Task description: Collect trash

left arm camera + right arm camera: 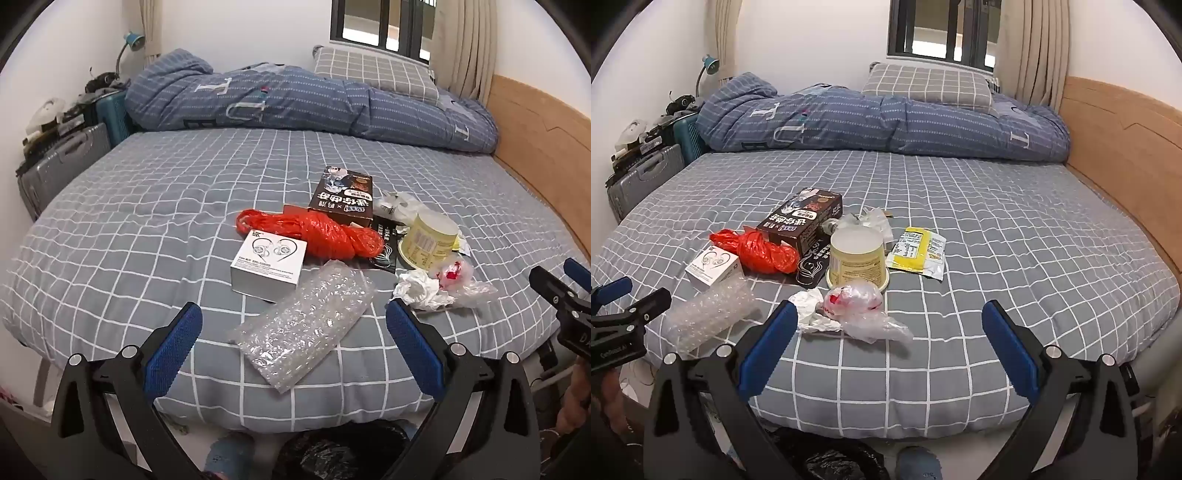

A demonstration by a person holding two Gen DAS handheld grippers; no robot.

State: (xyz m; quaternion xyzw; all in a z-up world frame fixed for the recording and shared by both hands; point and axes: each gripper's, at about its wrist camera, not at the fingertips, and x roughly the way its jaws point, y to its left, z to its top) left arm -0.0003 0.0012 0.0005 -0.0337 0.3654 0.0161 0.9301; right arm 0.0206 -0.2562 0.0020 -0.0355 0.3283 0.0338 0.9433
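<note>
Trash lies in a cluster on the grey checked bed (147, 221) (1015, 240). A bubble wrap sheet (306, 326) (709, 314) lies nearest, between the open fingers of my left gripper (293, 317), which hovers short of it. Behind it sit a white earphone box (267, 267) (714, 267), a red plastic bag (321, 234) (764, 249), a dark snack box (341, 197) (801, 225), a yellow tub (430, 240) (857, 258), crumpled tissue (421, 290) (812, 310), a clear bag (461, 278) (864, 310) and a yellow sachet (918, 251). My right gripper (886, 314) is open and empty, with the clear bag just beyond it.
A folded blue quilt (295, 99) (886, 118) and a checked pillow (927, 85) lie at the far side. A wooden headboard (1126, 136) runs along the right. Suitcases (62, 162) stand left of the bed. A black bag (343, 450) (834, 461) sits on the floor below the bed edge.
</note>
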